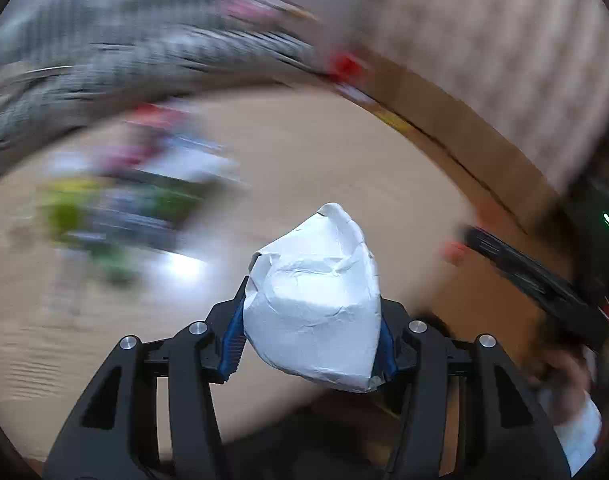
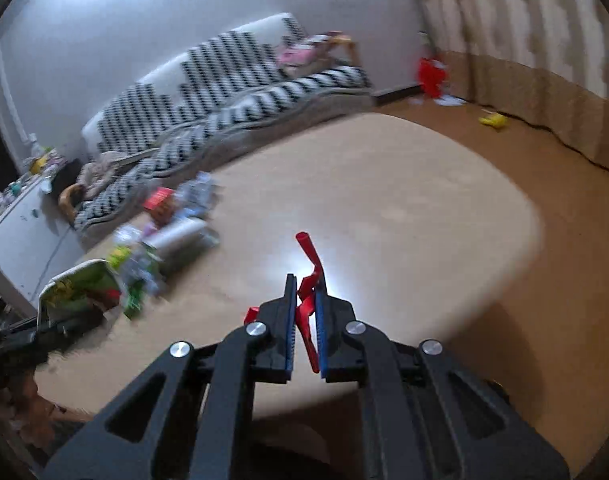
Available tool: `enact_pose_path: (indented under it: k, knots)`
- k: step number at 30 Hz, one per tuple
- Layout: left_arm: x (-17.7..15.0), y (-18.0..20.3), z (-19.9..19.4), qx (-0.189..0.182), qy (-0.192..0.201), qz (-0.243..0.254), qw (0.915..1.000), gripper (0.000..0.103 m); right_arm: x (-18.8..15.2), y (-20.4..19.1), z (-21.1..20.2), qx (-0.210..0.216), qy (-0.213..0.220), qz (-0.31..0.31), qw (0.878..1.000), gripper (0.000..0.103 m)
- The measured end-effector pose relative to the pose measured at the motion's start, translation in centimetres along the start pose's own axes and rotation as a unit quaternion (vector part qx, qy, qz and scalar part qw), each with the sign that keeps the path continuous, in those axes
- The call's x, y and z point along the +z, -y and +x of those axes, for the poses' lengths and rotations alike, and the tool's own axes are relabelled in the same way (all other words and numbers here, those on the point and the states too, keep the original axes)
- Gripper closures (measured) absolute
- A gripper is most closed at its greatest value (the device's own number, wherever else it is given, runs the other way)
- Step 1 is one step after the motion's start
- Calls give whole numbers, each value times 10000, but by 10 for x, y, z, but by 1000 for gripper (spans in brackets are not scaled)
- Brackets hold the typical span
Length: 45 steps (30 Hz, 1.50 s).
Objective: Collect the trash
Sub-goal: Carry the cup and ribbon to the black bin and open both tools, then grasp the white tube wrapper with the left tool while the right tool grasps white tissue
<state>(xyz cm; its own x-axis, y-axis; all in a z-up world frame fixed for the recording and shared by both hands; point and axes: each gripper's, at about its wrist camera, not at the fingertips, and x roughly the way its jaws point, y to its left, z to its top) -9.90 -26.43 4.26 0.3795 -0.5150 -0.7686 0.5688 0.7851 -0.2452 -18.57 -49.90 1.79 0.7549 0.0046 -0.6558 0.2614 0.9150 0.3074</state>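
The left gripper (image 1: 310, 324) pinches a light, crushable paper wad (image 1: 314, 300) across its middle; the right gripper (image 2: 306, 320), nearly closed, clamps a thin, bendy red straw (image 2: 309, 258).

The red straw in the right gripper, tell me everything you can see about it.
The red straw looks like thin plastic, bent and crumpled near its middle, with an open round end pointing up and away from the camera. It stands roughly upright between the blue-padded fingers of the right gripper, which are shut on it. Its lower end pokes out below the pads. It hangs above the tan table, touching nothing else.
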Motion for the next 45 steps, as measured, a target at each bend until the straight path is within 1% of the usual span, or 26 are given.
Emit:
enact_pose_path:
  k: [1, 2, 3, 7, 10, 12, 17, 18, 20, 21, 22, 23, 24, 26, 28, 31, 33, 35, 36, 37, 38, 39, 40, 41, 43, 45]
  knots:
    - [-12, 33, 22, -316, -345, 192, 9987, 52, -14, 27, -7, -131, -114, 200, 9996, 94]
    - [-21, 54, 37, -438, -558, 329, 9969, 52, -24, 44, -9, -227, -204, 329, 9990, 94]
    - [-37, 84, 63, -514, -872, 566, 9933, 52, -36, 65, -10, -317, -331, 527, 9976, 94]
    - [-79, 137, 124, -674, -1696, 834, 9797, 53, -75, 121, -15, -491, -581, 1092, 9911, 94]
    - [-94, 153, 144, -602, -1960, 1026, 9734, 53, -91, 145, -11, -508, -711, 1322, 9874, 94]
    - [-100, 169, 149, -536, -1986, 1127, 9721, 53, -95, 153, -8, -490, -764, 1401, 9860, 94]
    - [-107, 176, 161, -476, -2137, 1266, 9675, 52, -103, 164, -1, -465, -877, 1529, 9832, 94]
    - [-103, 174, 172, -450, -2185, 1331, 9657, 47, -102, 165, 0, -456, -875, 1539, 9831, 94]
    - [-106, 181, 173, -395, -2167, 1354, 9660, 20, -104, 173, -1, -422, -920, 1624, 9815, 92]
    - [-105, 178, 171, -396, -2049, 1313, 9691, 6, -104, 175, 0, -480, -1002, 1703, 9791, 59]
    - [-99, 169, 166, -383, -1936, 1280, 9719, 6, -105, 180, -1, -583, -1062, 1800, 9762, 25]
    - [-98, 168, 164, -262, -1880, 1290, 9733, 6, -105, 182, -3, -613, -960, 1854, 9760, 12]
    - [-98, 161, 159, -220, -1898, 1296, 9730, 6, -105, 183, -2, -678, -977, 1842, 9757, 7]
    - [-92, 152, 154, -180, -1896, 1264, 9735, 6, -106, 185, -2, -799, -959, 1856, 9747, 7]
    - [-83, 143, 145, -128, -1734, 1198, 9774, 6, -105, 183, -5, -890, -849, 1932, 9734, 7]
    - [-60, 109, 105, 77, -1083, 1029, 9887, 6, -98, 168, -9, -1366, -392, 1674, 9756, 7]
    - [-46, 78, 78, 263, -663, 787, 9943, 6, -88, 147, -5, -1434, -173, 1297, 9810, 7]
    - [-38, 34, 45, 616, -206, 469, 9968, 6, -74, 123, 4, -1372, -91, 974, 9857, 7]
    - [-37, 9, 27, 899, 2, 305, 9955, 6, -67, 108, 9, -1254, -53, 840, 9885, 7]
    - [-36, -24, 8, 1329, 221, 104, 9908, 6, -59, 92, 14, -1109, -35, 728, 9912, 7]
    - [-36, -45, -2, 1624, 289, -18, 9863, 6, -49, 68, 22, -886, -33, 595, 9943, 7]
    - [-36, -76, -16, 2009, 358, -207, 9787, 6, -41, 47, 28, -684, -52, 483, 9965, 7]
    - [-37, -98, -25, 2232, 392, -347, 9734, 6, -32, 21, 39, -443, -91, 342, 9984, 7]
    - [-39, -134, -35, 2593, 370, -617, 9631, 6, -26, 3, 46, -265, -136, 233, 9993, 7]
    - [-39, -178, -41, 2786, 261, -983, 9550, 6, -10, -48, 66, 147, -266, -49, 9995, 7]
    - [-39, -212, -40, 2754, 146, -1244, 9531, 6, 3, -89, 79, 382, -304, -204, 9986, 7]
